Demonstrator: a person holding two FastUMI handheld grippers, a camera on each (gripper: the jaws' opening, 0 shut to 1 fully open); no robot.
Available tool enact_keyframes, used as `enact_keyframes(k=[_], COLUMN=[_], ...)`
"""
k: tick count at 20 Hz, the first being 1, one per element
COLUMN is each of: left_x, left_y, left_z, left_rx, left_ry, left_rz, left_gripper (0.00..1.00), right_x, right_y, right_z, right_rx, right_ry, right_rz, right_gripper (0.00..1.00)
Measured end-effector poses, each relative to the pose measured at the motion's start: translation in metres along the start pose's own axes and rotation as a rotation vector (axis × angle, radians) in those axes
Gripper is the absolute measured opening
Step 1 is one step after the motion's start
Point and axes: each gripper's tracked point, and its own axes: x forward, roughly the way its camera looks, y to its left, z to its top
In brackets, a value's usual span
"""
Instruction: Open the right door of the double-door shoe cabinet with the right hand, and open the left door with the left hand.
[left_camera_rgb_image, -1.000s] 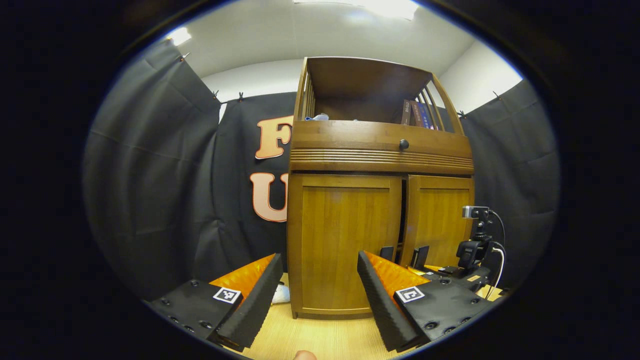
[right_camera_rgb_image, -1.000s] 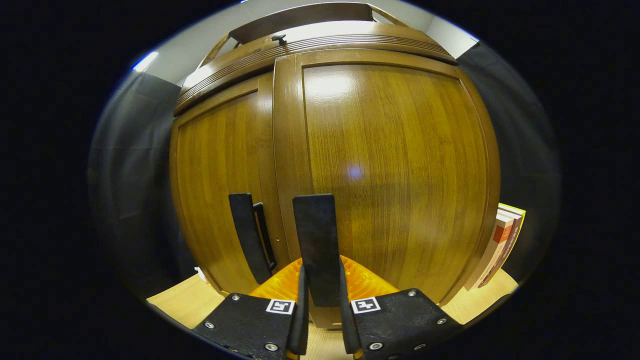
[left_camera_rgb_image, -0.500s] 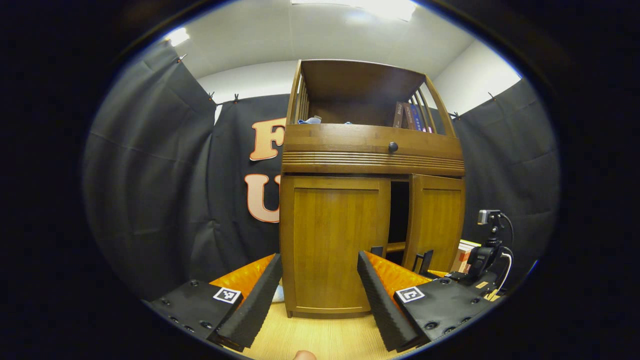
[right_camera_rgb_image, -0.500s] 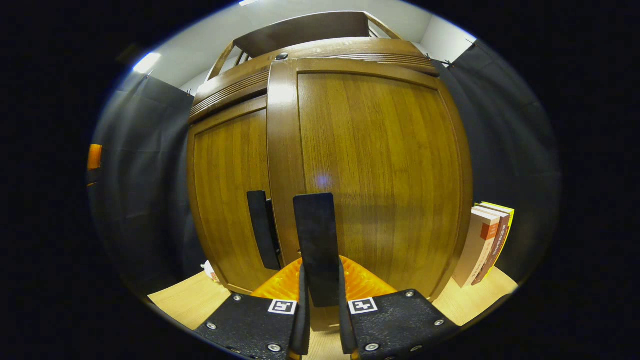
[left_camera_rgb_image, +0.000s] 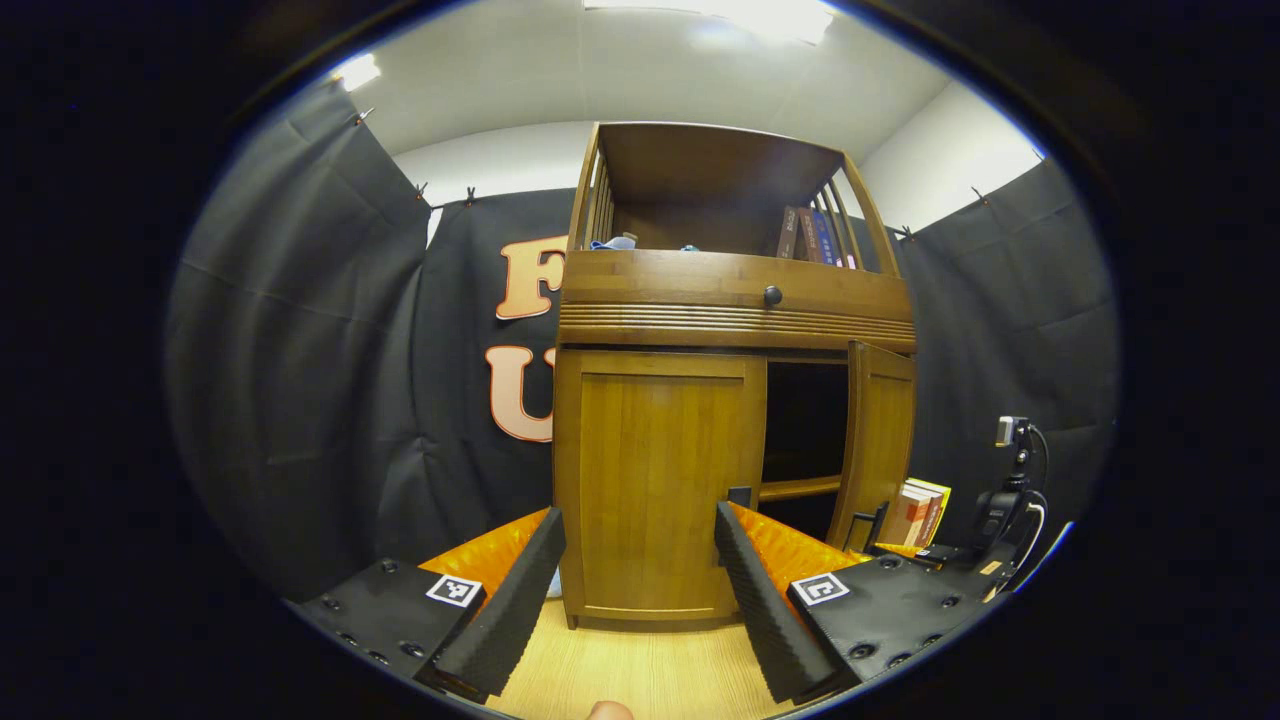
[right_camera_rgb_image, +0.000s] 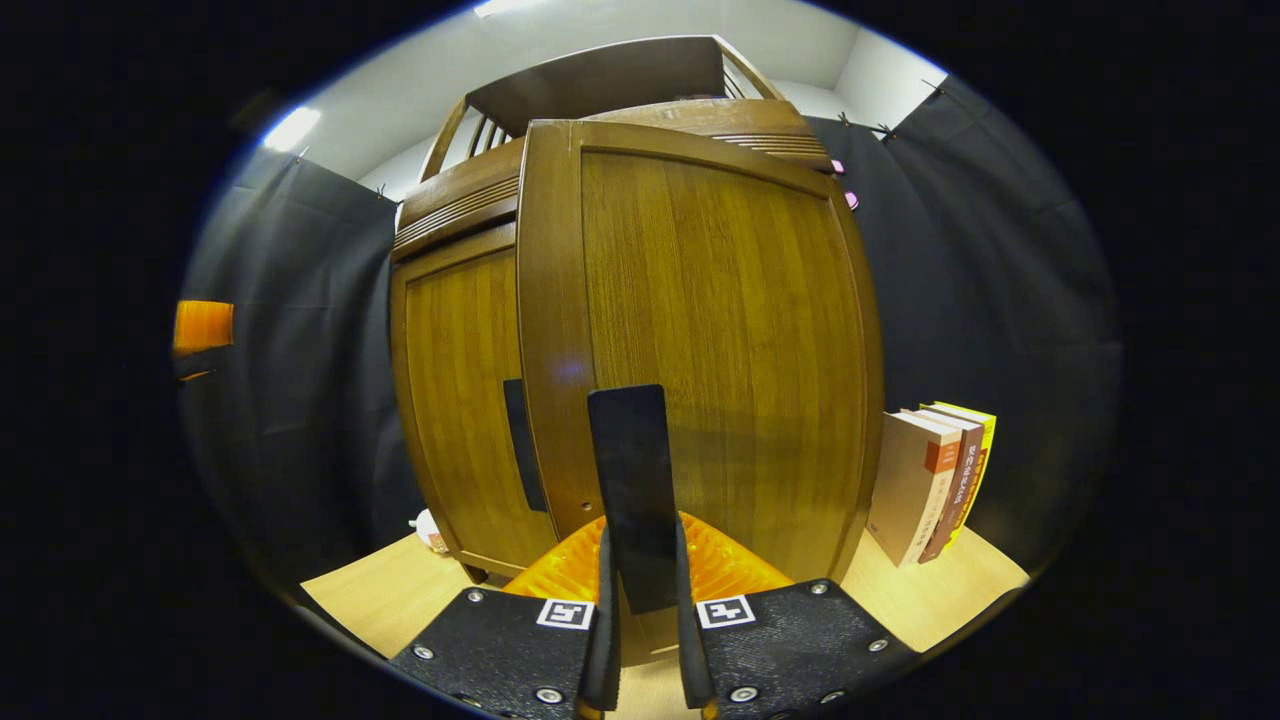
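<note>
The wooden shoe cabinet (left_camera_rgb_image: 735, 310) stands ahead in the left gripper view. Its left door (left_camera_rgb_image: 655, 480) is closed, with a dark handle (left_camera_rgb_image: 738, 496) at its inner edge. The right door (left_camera_rgb_image: 878, 440) stands swung outward, baring a dark interior with a shelf (left_camera_rgb_image: 797, 489). My left gripper (left_camera_rgb_image: 640, 585) is open, a short way in front of the left door, touching nothing. My right gripper (left_camera_rgb_image: 885, 535) sits at the right door's lower edge. In the right gripper view, the right gripper (right_camera_rgb_image: 643, 610) is shut on that door's dark vertical handle (right_camera_rgb_image: 628, 480), with the right door (right_camera_rgb_image: 720, 340) close in front.
Books (left_camera_rgb_image: 918, 508) (right_camera_rgb_image: 940, 480) stand on the wooden surface (left_camera_rgb_image: 640, 670) just right of the cabinet. A drawer with a round knob (left_camera_rgb_image: 772, 296) and an open shelf holding books (left_camera_rgb_image: 812, 232) top the cabinet. A small white object (right_camera_rgb_image: 430, 525) lies by its left foot.
The right door has swung from barely ajar to well open, exposing the interior. My right gripper went outward with its handle. The left gripper has hardly moved.
</note>
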Motion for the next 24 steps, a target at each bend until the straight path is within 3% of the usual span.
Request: enact_keyframes(k=[8, 14, 15, 17, 24], left_x=[-0.015, -0.019, -0.019, -0.021, -0.023], left_y=[-0.002, -0.004, -0.004, -0.009, -0.029], left_z=[-0.001, -0.003, -0.003, -0.002, -0.004], left_rx=[0.001, -0.004, -0.005, -0.008, -0.002], left_ry=[0.003, 0.005, 0.005, 0.003, 0.008], left_rz=[-0.01, -0.011, -0.012, -0.021, -0.054], left_gripper=[0.94, 0.94, 0.94, 0.94, 0.94], right_x=[-0.047, -0.077, -0.081, -0.091, -0.121], right_y=[-0.03, -0.059, -0.064, -0.075, -0.106], right_z=[0.004, 0.008, 0.008, 0.011, 0.016], right_rx=[-0.012, -0.019, -0.021, -0.037, -0.049], right_ry=[-0.007, -0.013, -0.013, -0.015, -0.024], right_rz=[-0.034, -0.086, -0.097, -0.121, -0.174], right_gripper=[0.27, 0.19, 0.23, 0.14, 0.11])
